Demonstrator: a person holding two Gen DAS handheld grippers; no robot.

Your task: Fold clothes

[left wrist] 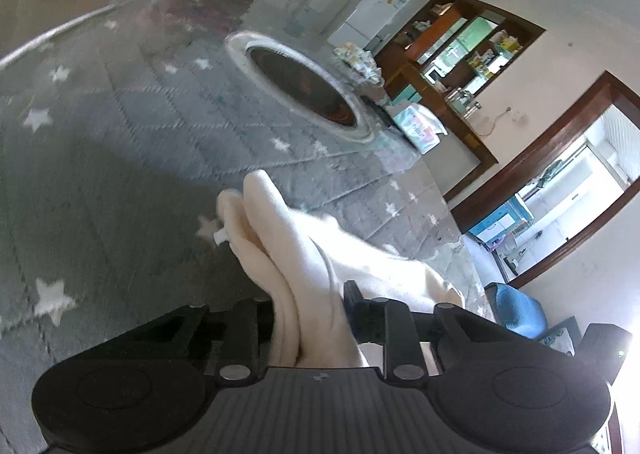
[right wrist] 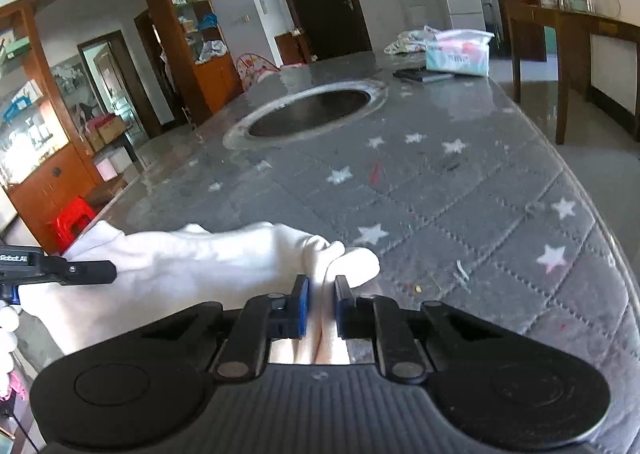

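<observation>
Cream garment [right wrist: 192, 266] hangs bunched between both grippers above the star-patterned grey table cover [right wrist: 460, 205]. Right gripper [right wrist: 322, 296] pinches a fold just ahead of it; left gripper [left wrist: 308, 318] seemingly clamps a thick bundle.

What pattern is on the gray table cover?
White stars on quilted gray table cover, clearest in the right wrist view.

left gripper [left wrist: 310, 318]: clamped, angled down | right gripper [right wrist: 322, 294]: clamped, angled down
</observation>
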